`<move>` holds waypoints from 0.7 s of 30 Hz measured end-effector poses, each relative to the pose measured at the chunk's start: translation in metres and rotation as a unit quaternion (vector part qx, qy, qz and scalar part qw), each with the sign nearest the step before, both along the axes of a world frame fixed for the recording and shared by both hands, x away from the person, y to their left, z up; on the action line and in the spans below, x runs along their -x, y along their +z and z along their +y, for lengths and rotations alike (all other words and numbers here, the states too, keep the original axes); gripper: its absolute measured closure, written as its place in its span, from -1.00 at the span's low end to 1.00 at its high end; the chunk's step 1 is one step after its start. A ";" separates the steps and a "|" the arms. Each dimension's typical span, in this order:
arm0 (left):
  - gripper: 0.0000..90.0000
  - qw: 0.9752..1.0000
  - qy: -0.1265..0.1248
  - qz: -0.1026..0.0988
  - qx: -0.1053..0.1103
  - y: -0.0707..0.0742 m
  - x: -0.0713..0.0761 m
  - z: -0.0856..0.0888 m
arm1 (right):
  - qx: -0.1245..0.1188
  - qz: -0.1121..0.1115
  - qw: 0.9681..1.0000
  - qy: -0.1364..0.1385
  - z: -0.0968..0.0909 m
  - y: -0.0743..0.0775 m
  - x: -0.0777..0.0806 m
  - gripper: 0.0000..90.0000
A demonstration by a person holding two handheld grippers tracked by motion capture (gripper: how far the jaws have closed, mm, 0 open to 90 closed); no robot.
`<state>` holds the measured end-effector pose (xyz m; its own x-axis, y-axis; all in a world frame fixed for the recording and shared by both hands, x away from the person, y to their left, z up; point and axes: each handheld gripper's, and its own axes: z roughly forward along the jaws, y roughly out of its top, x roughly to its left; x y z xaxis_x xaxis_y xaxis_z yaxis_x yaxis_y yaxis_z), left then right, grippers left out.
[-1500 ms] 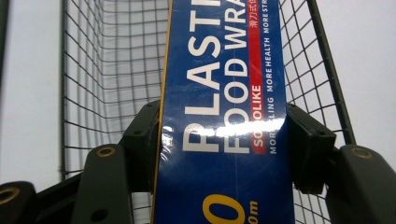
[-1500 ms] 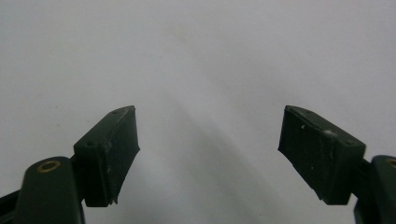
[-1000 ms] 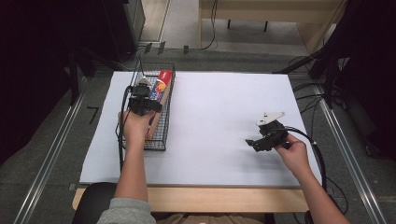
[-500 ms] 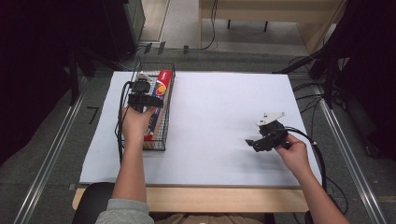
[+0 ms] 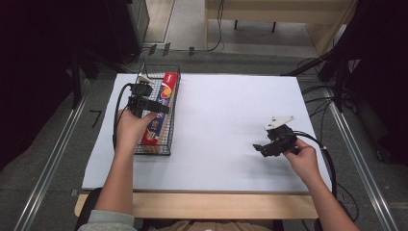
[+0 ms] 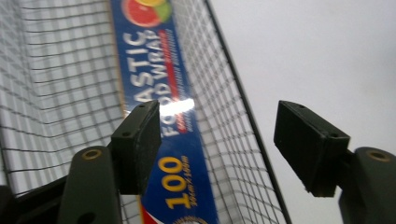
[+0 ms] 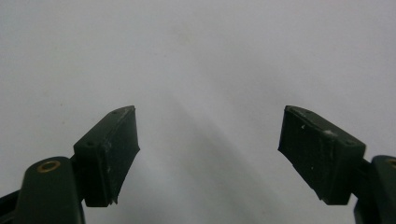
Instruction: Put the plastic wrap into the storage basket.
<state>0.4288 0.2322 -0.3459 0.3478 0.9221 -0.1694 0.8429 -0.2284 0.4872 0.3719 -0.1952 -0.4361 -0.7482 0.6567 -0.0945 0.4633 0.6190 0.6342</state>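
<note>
A long blue and red box of plastic food wrap (image 5: 160,108) (image 6: 164,116) lies lengthwise in a black wire basket (image 5: 163,148) (image 6: 56,93) at the table's left side. My left gripper (image 5: 144,103) (image 6: 217,140) hovers over the basket with its jaws wide apart and nothing between them; they straddle the basket's right wall. My right gripper (image 5: 269,144) (image 7: 208,154) rests low over the bare white table (image 5: 226,115) (image 7: 201,56) at the right, open and holding nothing.
Cables trail from both grippers toward the person. The white sheet covers the table between basket and right hand. Dark equipment and metal rails flank the table on both sides.
My left gripper has moved away from the person along the basket and a little to the right, over the box. The right gripper has stayed put.
</note>
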 end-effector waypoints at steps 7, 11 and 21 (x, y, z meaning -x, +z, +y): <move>-0.33 0.997 -0.075 -0.011 0.004 0.002 0.017 -0.015 | -0.001 0.001 1.000 0.002 0.000 0.000 0.000 -0.55; -0.34 0.993 -0.117 -0.023 0.011 0.002 0.028 -0.022 | -0.009 0.005 1.000 0.001 0.001 0.000 0.000 -0.55; -0.36 0.980 -0.193 -0.046 0.028 -0.008 0.051 -0.044 | -0.020 0.016 1.000 0.011 0.004 0.002 0.002 -0.55</move>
